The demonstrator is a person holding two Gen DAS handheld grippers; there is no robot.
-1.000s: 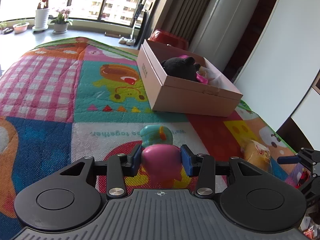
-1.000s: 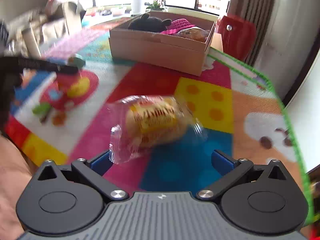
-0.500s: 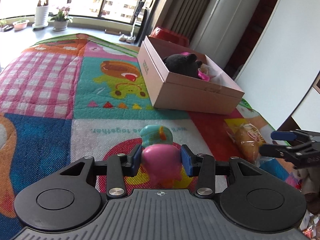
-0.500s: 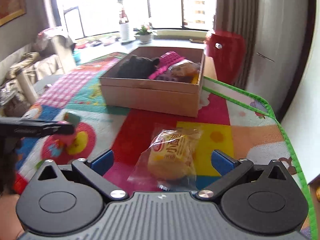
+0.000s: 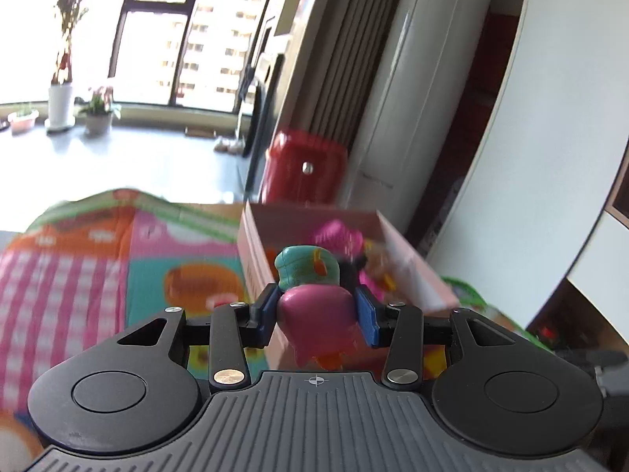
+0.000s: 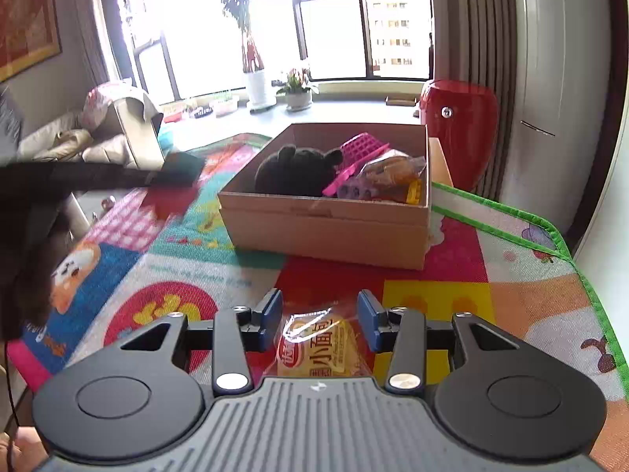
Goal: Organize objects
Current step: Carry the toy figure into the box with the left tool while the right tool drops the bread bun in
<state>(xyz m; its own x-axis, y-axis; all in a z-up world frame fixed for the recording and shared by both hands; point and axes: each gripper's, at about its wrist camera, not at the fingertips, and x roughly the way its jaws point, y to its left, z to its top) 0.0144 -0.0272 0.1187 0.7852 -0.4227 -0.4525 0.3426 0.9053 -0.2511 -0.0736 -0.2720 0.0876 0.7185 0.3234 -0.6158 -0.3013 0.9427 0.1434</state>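
Observation:
My left gripper [image 5: 316, 308] is shut on a pink and teal toy figure [image 5: 314, 306] and holds it in the air in front of the cardboard box [image 5: 255, 259]. The box [image 6: 326, 228] holds a black plush toy [image 6: 295, 171], a pink tray [image 6: 359, 153] and a wrapped bun [image 6: 393, 169]. My right gripper [image 6: 320, 316] has closed around a wrapped bread packet [image 6: 318, 350] on the colourful play mat [image 6: 452, 299]. The left gripper's arm shows blurred at the left of the right wrist view [image 6: 98, 177].
A red stool [image 6: 458, 126] stands behind the box by the curtain. The mat's green edge [image 6: 566, 247] runs along the right. Potted plants [image 6: 295, 90] sit on the window sill. A sofa [image 6: 78, 141] is at the far left.
My left gripper has lifted the toy figure off the mat and swung toward the box. My right gripper has moved down over the bread packet and its fingers have narrowed around it.

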